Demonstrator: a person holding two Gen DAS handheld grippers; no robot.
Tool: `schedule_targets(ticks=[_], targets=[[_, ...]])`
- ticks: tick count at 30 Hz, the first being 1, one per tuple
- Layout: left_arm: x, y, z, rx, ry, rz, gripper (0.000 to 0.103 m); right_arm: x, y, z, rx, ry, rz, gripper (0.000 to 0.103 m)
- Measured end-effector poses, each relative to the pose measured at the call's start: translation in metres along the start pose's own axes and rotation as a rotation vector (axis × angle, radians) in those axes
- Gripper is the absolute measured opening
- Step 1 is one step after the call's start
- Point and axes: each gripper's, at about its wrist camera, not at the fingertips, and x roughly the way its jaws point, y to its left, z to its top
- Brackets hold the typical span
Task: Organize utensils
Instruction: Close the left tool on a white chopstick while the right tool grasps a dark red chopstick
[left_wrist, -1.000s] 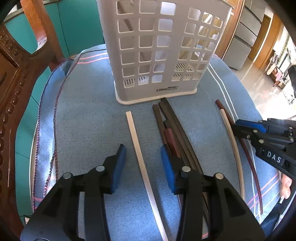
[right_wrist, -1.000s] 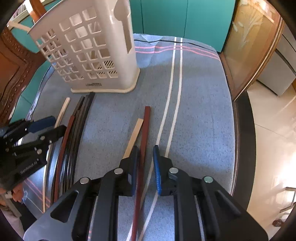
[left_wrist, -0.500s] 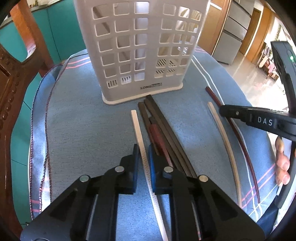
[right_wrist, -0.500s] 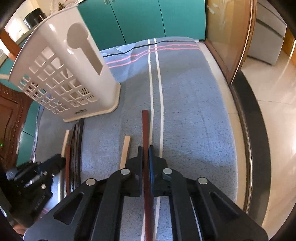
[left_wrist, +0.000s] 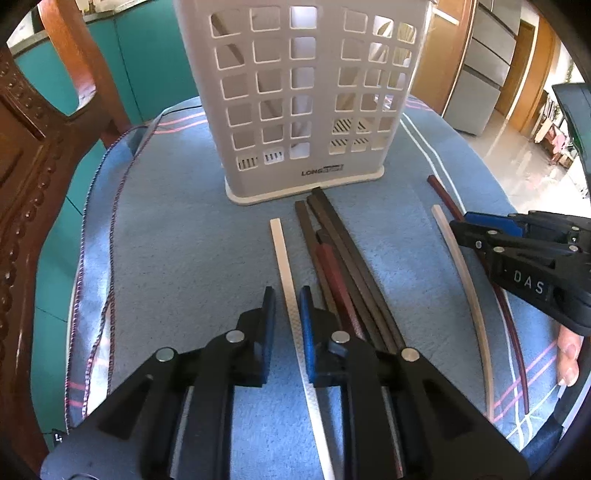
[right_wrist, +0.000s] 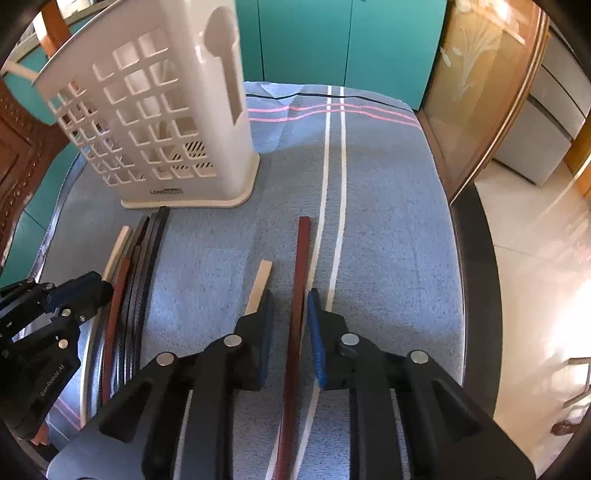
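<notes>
- The white chopstick (left_wrist: 282, 254) lies flat on the blue cloth (left_wrist: 177, 258) of the table, just left of a bundle of dark chopsticks (left_wrist: 343, 254) whose far ends reach the foot of the white perforated utensil holder (left_wrist: 295, 92).
- The left tool (left_wrist: 287, 295) has its two blue pads on either side of the white chopstick; a small gap shows on each side, so the pads do not press it. Its jaws have just been opening a little.
- The reddish-brown chopstick (right_wrist: 301, 266) lies on the cloth beside two white stripes (right_wrist: 334, 192), with a pale beige chopstick (right_wrist: 260, 280) just to its left.
- The right tool (right_wrist: 291, 299) straddles the reddish-brown chopstick, slightly open, not clamped on it; its jaws have just been opening too.
- The holder stands upright behind all the chopsticks.
- A fingertip (left_wrist: 567, 354) of the person shows under the right tool.
</notes>
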Motion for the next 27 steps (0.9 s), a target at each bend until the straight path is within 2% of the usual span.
schedule_targets(ticks=[3, 6, 27], targets=[[0.000, 0.003, 0.000, -0.003, 0.003, 0.024, 0.027, -0.002, 0.006, -0.004, -0.015, -0.003, -0.016, 0.027], [-0.001, 0.007, 0.000, -0.018, 0.006, 0.024, 0.032, -0.003, 0.012, -0.004, -0.020, -0.005, -0.028, 0.029], [-0.001, 0.009, 0.002, -0.021, 0.010, 0.043, 0.035, -0.002, 0.015, -0.003, -0.027, -0.025, -0.036, 0.029]])
